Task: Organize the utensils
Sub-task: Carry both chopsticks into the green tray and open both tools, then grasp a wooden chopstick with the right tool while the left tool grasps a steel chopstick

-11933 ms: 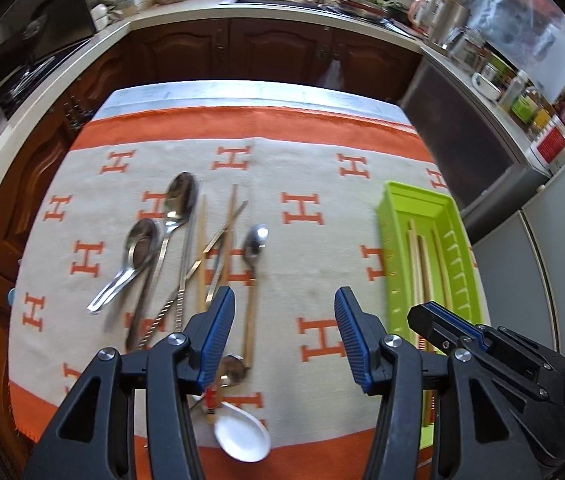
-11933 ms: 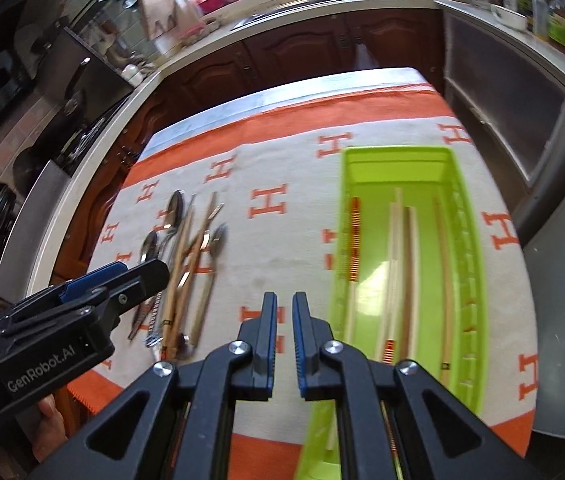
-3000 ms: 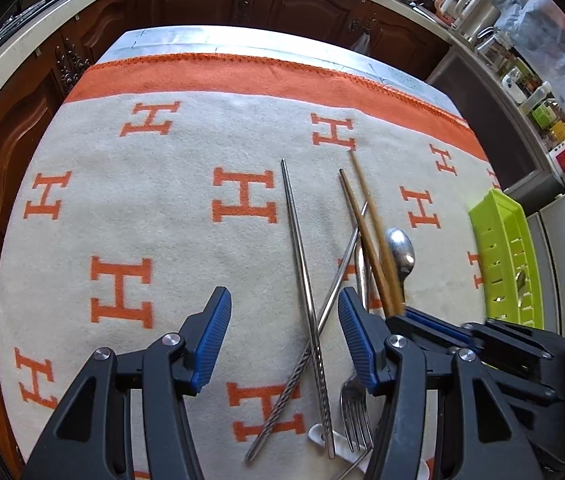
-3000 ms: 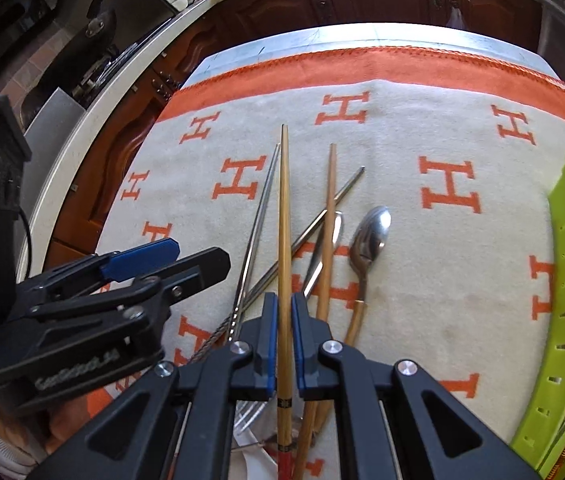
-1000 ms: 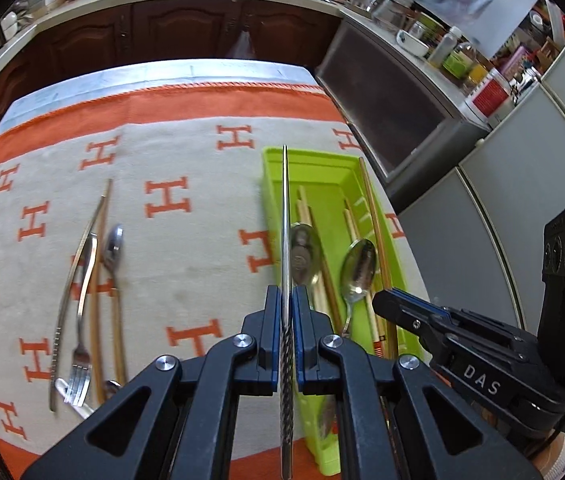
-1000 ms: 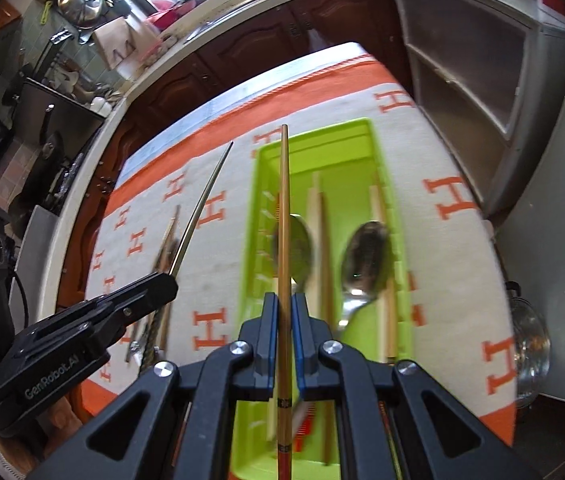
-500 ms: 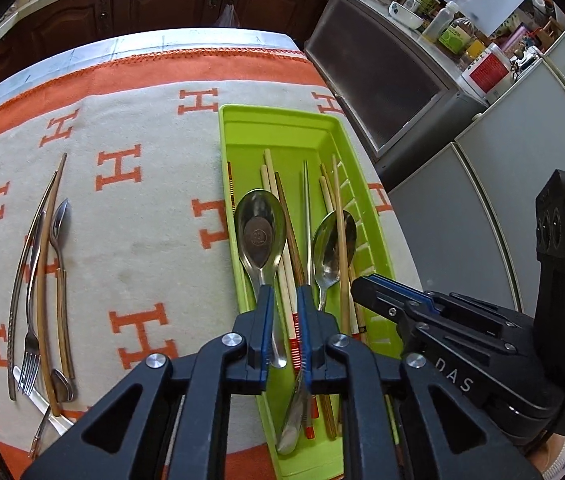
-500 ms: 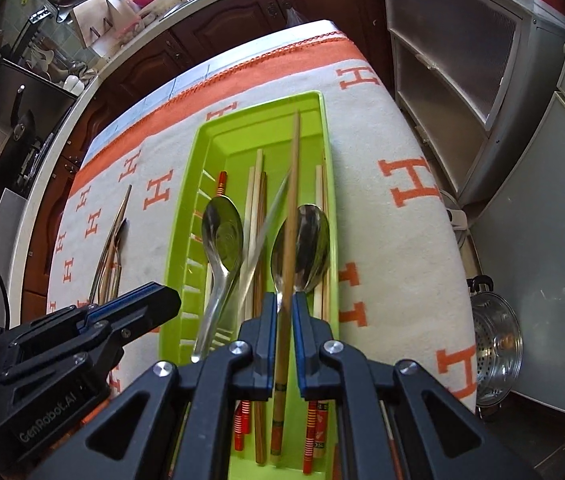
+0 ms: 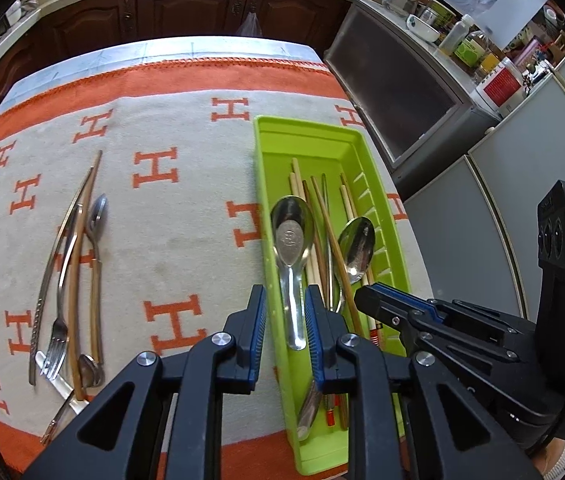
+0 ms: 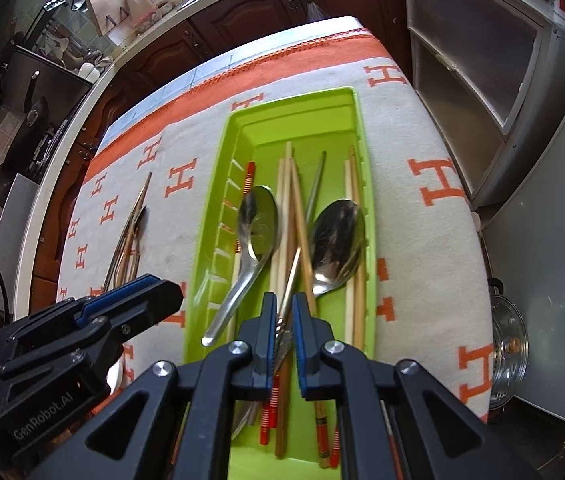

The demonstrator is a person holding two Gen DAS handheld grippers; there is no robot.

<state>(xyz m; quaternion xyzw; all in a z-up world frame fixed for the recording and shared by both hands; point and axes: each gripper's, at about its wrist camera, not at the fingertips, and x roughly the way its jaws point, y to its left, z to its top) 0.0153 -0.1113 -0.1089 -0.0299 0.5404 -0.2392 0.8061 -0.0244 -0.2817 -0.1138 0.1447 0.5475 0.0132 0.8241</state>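
A lime-green utensil tray [image 9: 263, 184] is lying lengthwise on the right side of a cream cloth with orange H marks [image 9: 186, 216], holding two steel spoons, a metal chopstick [image 10: 315, 188] and a bundle of wooden chopsticks [image 10: 291, 204] that are crossing one another along its length. The left-hand spoon [image 9: 292, 236] is resting bowl-up with its handle running back between the blue-padded fingers of the left gripper [image 9: 284, 336], whose jaws are opening and standing clear of that handle, gripping nothing. The second spoon [image 10: 336, 236] is lying by the tray's right wall. The right gripper [image 10: 282, 340] is hovering over the tray's near end, its pads parted by a narrow gap with chopstick shafts showing through it below; whether they are pressing on anything cannot be told. Well apart on the cloth's left side, a fork [image 9: 58, 320], a small wooden-handled spoon [image 9: 96, 240] and loose chopsticks [image 9: 82, 240] are lying together. Dark wooden kitchen cabinets [image 9: 186, 4] are standing behind the table.
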